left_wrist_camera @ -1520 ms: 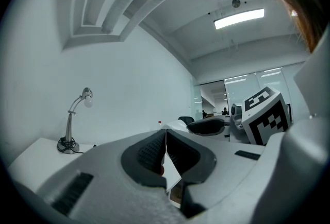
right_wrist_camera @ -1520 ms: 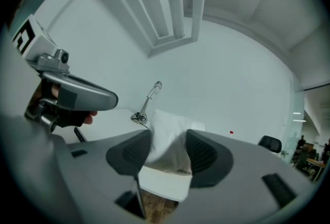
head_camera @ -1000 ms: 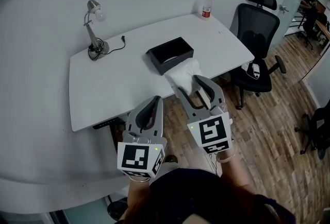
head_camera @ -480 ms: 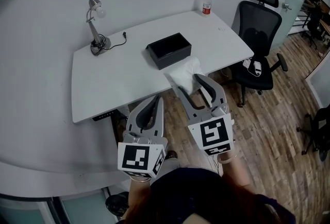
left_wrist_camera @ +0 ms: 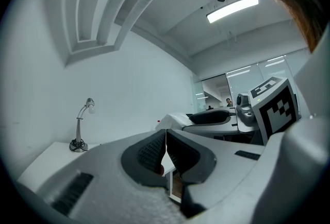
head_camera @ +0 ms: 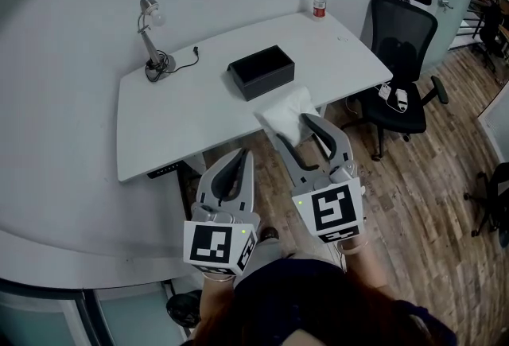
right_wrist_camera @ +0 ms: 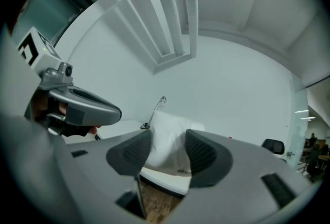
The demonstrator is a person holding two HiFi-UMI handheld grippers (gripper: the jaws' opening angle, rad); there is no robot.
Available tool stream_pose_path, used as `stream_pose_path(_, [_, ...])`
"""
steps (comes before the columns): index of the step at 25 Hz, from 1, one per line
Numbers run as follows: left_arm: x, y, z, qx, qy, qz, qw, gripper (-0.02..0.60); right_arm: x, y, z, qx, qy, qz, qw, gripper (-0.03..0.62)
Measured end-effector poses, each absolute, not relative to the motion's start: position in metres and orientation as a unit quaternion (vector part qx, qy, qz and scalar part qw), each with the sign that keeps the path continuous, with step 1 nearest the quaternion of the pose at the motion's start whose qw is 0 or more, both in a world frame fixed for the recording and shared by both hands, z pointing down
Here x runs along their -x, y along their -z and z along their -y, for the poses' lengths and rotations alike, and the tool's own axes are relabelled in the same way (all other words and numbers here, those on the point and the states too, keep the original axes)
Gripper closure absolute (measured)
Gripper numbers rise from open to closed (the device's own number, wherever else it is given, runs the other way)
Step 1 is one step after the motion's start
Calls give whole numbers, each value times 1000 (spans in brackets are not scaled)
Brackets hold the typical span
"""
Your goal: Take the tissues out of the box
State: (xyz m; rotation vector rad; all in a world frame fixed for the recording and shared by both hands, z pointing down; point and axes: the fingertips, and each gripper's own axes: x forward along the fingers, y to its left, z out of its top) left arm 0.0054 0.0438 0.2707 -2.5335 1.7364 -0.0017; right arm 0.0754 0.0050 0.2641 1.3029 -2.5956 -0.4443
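nearest the person, the left hand-held gripper (head_camera: 238, 157) was clenched on nothing; its own view showed the ribbed pads meeting. just beside it at 3 o'clock, the right hand-held gripper (head_camera: 293, 128) was grasping the tissues (head_camera: 282, 107), a white bundle sticking out past its tips toward 11 o'clock, over the near edge of the surface (head_camera: 183, 122). so the tissues were already clear of the box (head_camera: 261, 71). the box sat well apart at 11 o'clock from the right tips, its long axis running roughly 8 to 2 o'clock. the right hand was the nearer one for setting them down, likely the step left. the right gripper view showed both pads pressing the bundle's sides. only the head view showed the box, open and dark; whether more remained inside i could not tell.
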Motion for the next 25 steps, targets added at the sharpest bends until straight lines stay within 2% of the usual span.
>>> stream_pose_path(25, [-30,-272,-109,814,8,-580,36,557,-101,-263,-70,-430,149,885,97,378])
